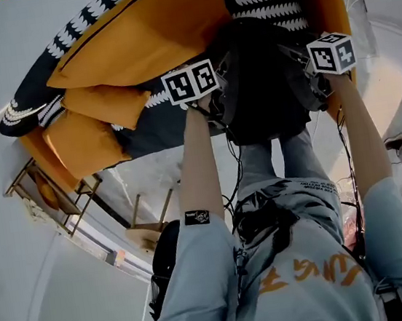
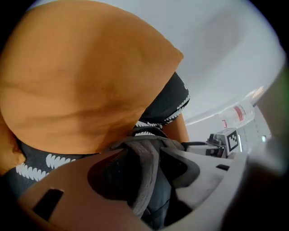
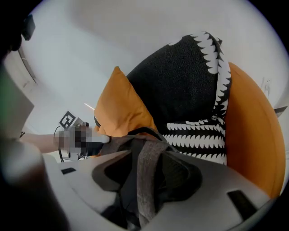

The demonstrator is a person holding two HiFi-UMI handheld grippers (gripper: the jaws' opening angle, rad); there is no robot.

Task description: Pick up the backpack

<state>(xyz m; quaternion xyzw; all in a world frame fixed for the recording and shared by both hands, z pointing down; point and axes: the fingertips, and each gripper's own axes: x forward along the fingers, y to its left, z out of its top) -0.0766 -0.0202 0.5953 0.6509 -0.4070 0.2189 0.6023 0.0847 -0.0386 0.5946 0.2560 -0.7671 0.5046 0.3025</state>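
two square-marker tools [image 2: 151, 155] [image 3: 151, 158], jaws apart, astride backpack straps [image 2: 144, 180] [image 3: 146, 180]

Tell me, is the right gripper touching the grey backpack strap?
Cannot tell. In the right gripper view, the right gripper stands open around the grey backpack strap, but shadow there hides any gap.

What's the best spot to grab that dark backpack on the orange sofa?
Grab the backpack by its grey shoulder straps, one per tongs, coming down from in front. Each strap stands up as a narrow band off the bulky body, thin enough to pinch. The left tongs straddle one strap and the right tongs the other strap, both open, so closing there would probably hold.
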